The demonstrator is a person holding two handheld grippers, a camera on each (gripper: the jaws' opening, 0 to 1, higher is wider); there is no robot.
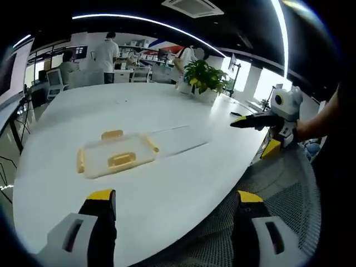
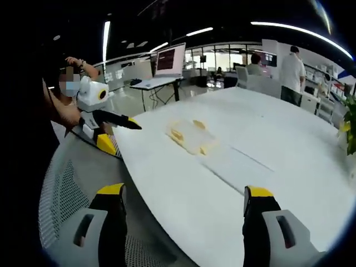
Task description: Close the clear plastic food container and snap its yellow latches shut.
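white worktop (image 1: 183, 183) holds my clear container (image 1: 115, 156) lying flat, long side running left-right, yellow latches (image 1: 121, 160) visible; both my claws hang spread, gripping nothing.

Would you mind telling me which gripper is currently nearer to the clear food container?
Left, though only slightly by appearance. The left gripper sits at the table's near edge facing the container. The right gripper is also off the edge, with the container looking farther across the table.

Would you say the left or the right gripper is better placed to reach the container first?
Probably the left gripper: the container lies nearer ahead of its open jaws. From the right gripper it sits farther across the table.
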